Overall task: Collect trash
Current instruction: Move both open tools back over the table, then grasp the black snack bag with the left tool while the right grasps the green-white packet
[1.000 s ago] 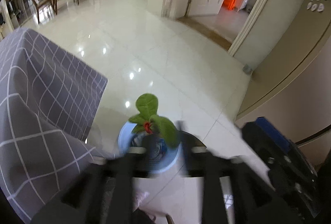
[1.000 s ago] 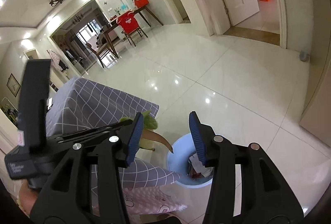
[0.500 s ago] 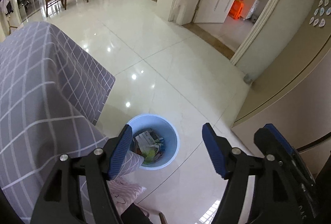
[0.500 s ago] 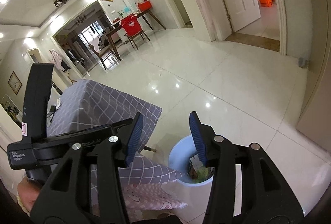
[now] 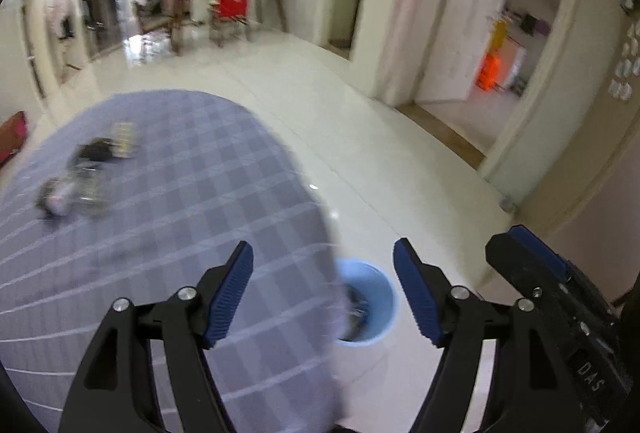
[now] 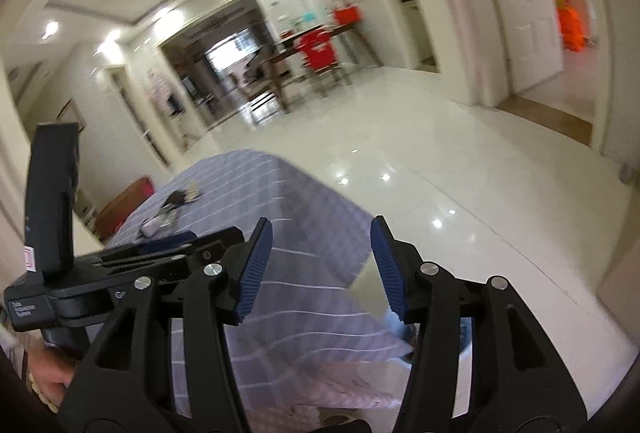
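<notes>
Checked tablecloth (image 5: 168, 217) – blurred clutter (image 5: 84, 173), bin (image 5: 374, 303) – floor (image 5: 360, 137)

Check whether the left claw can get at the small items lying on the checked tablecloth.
Probably yes: the left claw is empty, its jaws opening, and only bare checked tablecloth lies before the blurred small items.

Glossy white tile floor (image 5: 360, 137) is reflecting ceiling lights; a red-draped chair (image 6: 318, 51) is standing at twelve o'clock.

The right tool (image 6: 320, 265) — jaws opening, nothing between them — hangs over the grey checked tablecloth (image 6: 304, 217).
</notes>
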Available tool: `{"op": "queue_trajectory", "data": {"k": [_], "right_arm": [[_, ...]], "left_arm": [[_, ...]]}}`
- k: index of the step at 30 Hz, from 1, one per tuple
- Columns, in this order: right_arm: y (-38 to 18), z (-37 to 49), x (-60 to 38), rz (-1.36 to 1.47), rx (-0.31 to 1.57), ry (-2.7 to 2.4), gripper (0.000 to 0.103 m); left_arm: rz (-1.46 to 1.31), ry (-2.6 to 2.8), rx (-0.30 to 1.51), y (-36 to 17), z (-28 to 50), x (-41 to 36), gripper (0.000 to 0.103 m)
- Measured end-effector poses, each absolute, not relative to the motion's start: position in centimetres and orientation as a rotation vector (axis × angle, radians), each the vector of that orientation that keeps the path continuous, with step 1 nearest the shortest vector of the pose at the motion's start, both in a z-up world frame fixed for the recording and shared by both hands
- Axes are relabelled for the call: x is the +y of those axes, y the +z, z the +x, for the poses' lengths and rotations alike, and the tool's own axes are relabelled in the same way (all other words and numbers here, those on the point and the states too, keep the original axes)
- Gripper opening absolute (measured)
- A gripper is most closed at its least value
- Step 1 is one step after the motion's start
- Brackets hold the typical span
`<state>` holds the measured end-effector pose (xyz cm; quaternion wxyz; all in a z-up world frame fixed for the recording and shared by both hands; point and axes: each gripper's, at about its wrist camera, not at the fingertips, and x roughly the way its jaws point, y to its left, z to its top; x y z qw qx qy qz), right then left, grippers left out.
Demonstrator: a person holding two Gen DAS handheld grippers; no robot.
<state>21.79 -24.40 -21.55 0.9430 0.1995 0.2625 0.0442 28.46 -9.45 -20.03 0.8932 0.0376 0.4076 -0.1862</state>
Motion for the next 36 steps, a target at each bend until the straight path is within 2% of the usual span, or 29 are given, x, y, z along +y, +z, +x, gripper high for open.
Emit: {"op": "queue_trajectory", "data": {"k": [2,12,16,24,33,34,36], "right_arm": [[-20.9,23.8,-21.4,0.377,0.558,0.143,0.051],[-21.3,33.5,-6.6,0.211,0.711,0.339,0.054],[-22.3,37.7,-1.5,0.158,0.776,0.393,0.054],[-25.0,42.7,2.4,0.080,0.864,0.404,0.054],[-26.1,44.9,3.9,0.038,0.886,0.412,0.054],[-26.1,45.1,4.1,0.028,0.886,0.413,0.045],[-26.1,45.3,4.5,0.015,0.889,0.414,0.030]], "left_arm": [[0.066,-0.306,0.833,-19.4,29.3,-6.0,0.078],[-0.187,0.008,0.869,-20.0,35.4,12.4,0.078],[-0.253,0.066,0.904,-21.1,38.2,16.7,0.078],[-0.345,0.076,0.947,-23.3,43.3,20.0,0.078],[-0.213,0.158,0.933,-24.6,46.2,18.7,0.078],[-0.205,0.167,0.921,-24.7,46.1,18.6,0.075],[-0.191,0.171,0.913,-24.6,46.2,18.5,0.053]]}}
